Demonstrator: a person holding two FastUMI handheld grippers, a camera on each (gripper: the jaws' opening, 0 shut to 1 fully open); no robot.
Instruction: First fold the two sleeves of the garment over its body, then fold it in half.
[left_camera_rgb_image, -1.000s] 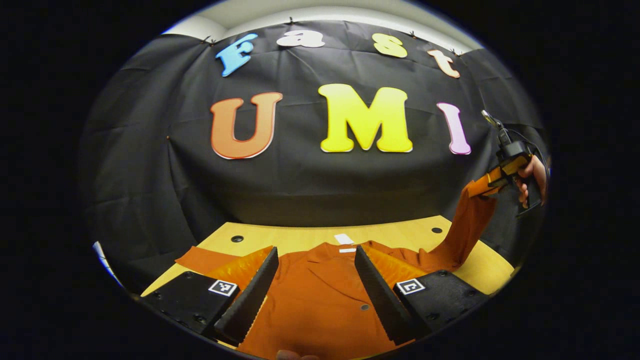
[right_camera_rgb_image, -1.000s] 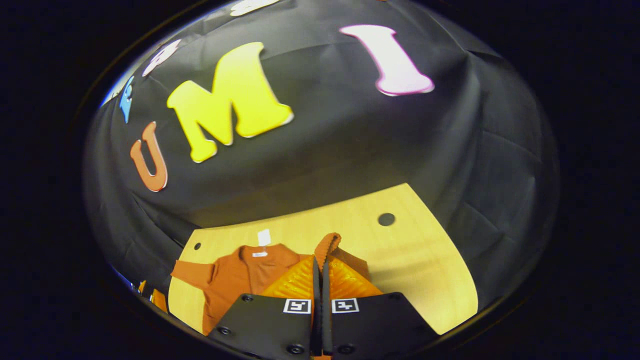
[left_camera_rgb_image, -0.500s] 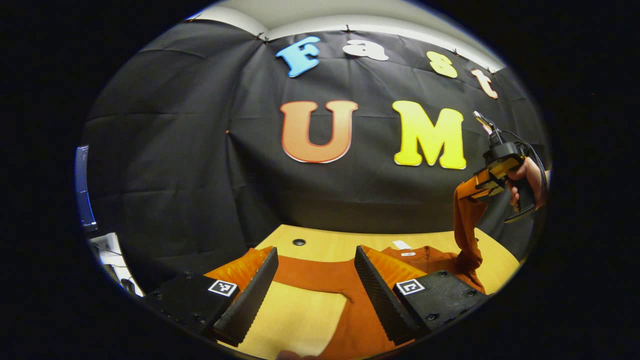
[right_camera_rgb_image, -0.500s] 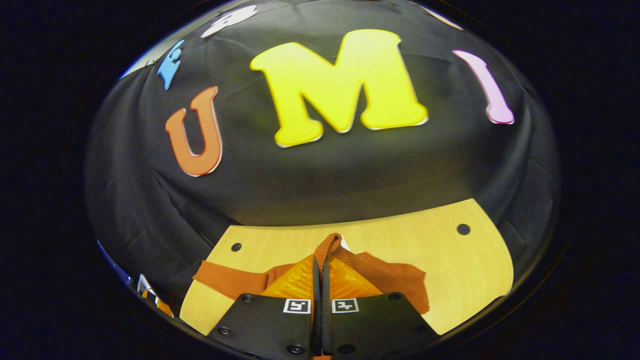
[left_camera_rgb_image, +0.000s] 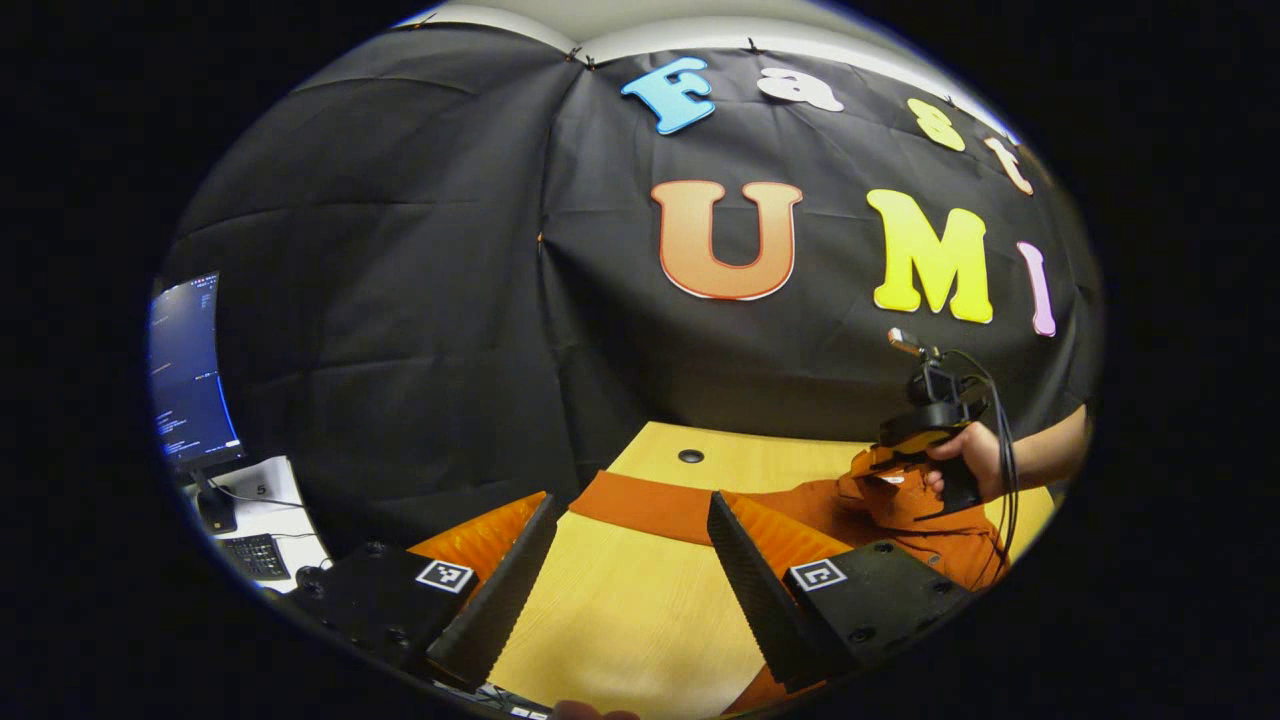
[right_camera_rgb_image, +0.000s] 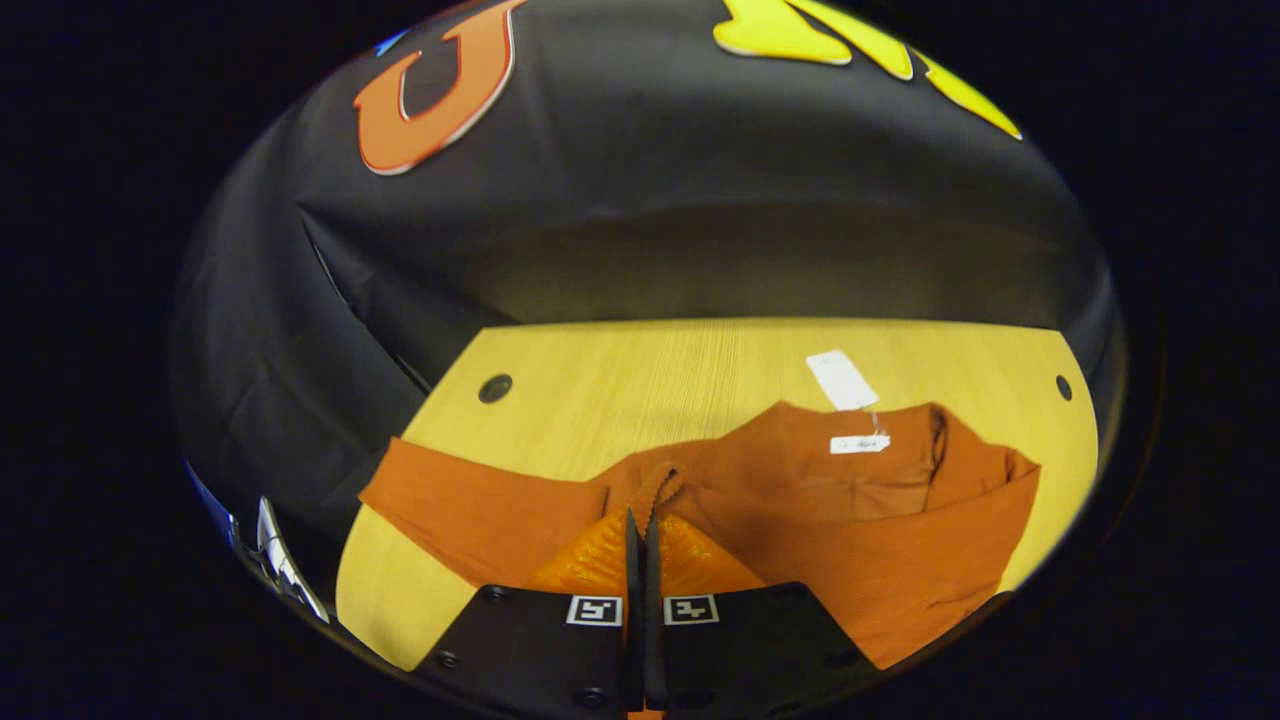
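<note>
Light wooden table (right_camera_rgb_image: 640, 370) with round dark holes near its far corners, backed by black cloth wall (left_camera_rgb_image: 420, 300). Spread across the table, a rust-orange long-sleeved garment (right_camera_rgb_image: 880, 540): body lying toward the table's right side in the right gripper view, collar turned to the far edge, small white label inside the neck and a white paper tag (right_camera_rgb_image: 841, 379) resting on bare wood just beyond the collar. Left sleeve (right_camera_rgb_image: 470, 515) stretched flat toward the table's left edge, cuff end close to that edge. Right sleeve (right_camera_rgb_image: 662, 487) brought over the garment's body, its ribbed cuff bunched at the tips of the right gripper (right_camera_rgb_image: 645, 525).

Right gripper clenched, both fingers pressed together on that cuff, low over the garment near the table's near edge. Seen from the left gripper view as well (left_camera_rgb_image: 880, 462), far off at the right, carried by a person's hand (left_camera_rgb_image: 960, 455) with a dark cable looping off it, orange cloth gathered under its nose.

Left gripper (left_camera_rgb_image: 625, 575) released, fingers spread wide with nothing between them but bare wood, hovering over the table's near left part. Flat left sleeve crossing just beyond its fingertips.

Off the table's left edge in the left gripper view, a lit monitor (left_camera_rgb_image: 185, 370) on a stand, with a dark keyboard (left_camera_rgb_image: 255, 555) on a white desk below it.
</note>
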